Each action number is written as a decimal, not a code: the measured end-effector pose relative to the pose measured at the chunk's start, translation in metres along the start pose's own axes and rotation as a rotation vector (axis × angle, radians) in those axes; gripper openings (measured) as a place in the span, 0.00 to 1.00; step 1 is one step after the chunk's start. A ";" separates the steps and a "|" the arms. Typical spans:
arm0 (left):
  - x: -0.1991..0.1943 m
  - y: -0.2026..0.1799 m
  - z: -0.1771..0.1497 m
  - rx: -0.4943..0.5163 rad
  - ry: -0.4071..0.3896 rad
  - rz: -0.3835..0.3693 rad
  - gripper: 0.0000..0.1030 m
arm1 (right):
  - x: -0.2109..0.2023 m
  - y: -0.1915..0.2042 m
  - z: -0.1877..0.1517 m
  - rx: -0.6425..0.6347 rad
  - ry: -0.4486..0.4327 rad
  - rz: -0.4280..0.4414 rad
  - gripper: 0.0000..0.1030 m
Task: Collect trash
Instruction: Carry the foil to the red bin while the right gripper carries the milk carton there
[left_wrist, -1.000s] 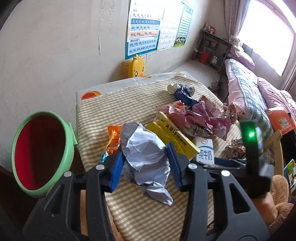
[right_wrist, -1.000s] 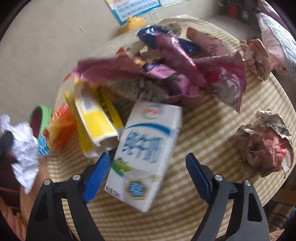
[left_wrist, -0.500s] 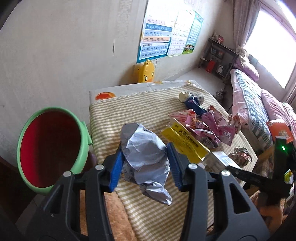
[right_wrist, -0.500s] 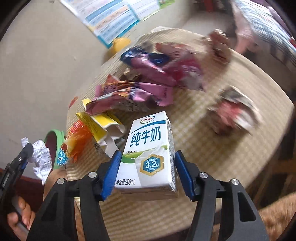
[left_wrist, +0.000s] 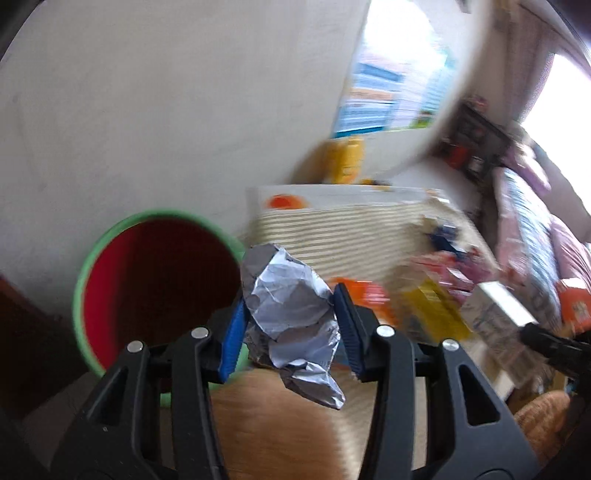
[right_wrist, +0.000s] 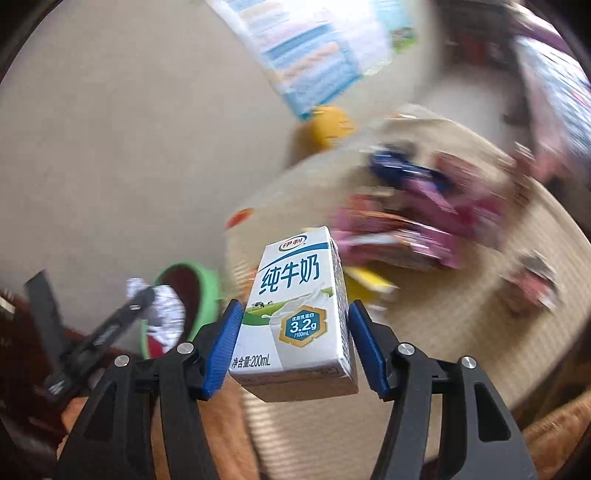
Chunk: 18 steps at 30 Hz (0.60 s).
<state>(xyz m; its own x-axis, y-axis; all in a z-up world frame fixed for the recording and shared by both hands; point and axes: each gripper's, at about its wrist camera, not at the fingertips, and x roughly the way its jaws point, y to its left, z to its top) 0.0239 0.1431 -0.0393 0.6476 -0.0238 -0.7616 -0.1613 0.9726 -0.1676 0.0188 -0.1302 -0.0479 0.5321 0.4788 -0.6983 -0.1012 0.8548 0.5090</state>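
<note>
Foil wrapper (left_wrist: 290, 314) sits pinched in my left gripper (left_wrist: 290, 334); the green bin (left_wrist: 147, 291) lies at nine o'clock. Milk carton (right_wrist: 299, 314) is clamped in my right gripper (right_wrist: 295, 347), wrappers (right_wrist: 406, 229) piled on the table (right_wrist: 461, 332) at one o'clock.

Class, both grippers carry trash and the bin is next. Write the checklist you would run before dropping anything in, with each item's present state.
1. Left gripper clamps the crumpled foil: ok.
2. Right gripper clamps the milk carton: ok.
3. Bin mouth open and unblocked: ok.
4. Foil over the bin mouth: not ok, it hangs beside the rim.
5. Carton over the bin: not ok, bin sits further left.
6. Space left inside the bin: cannot tell.
</note>
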 end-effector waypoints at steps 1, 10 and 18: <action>0.006 0.021 0.000 -0.045 0.023 0.040 0.42 | 0.014 0.018 0.003 -0.024 0.024 0.037 0.55; 0.023 0.110 -0.006 -0.210 0.079 0.198 0.42 | 0.112 0.140 0.004 -0.204 0.173 0.200 0.55; 0.035 0.134 -0.019 -0.268 0.123 0.240 0.53 | 0.164 0.180 -0.002 -0.223 0.260 0.253 0.60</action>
<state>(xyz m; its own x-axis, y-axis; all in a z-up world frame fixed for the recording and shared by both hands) 0.0113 0.2681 -0.1004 0.4760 0.1539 -0.8659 -0.4972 0.8592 -0.1206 0.0866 0.1024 -0.0720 0.2402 0.6891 -0.6837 -0.3960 0.7126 0.5791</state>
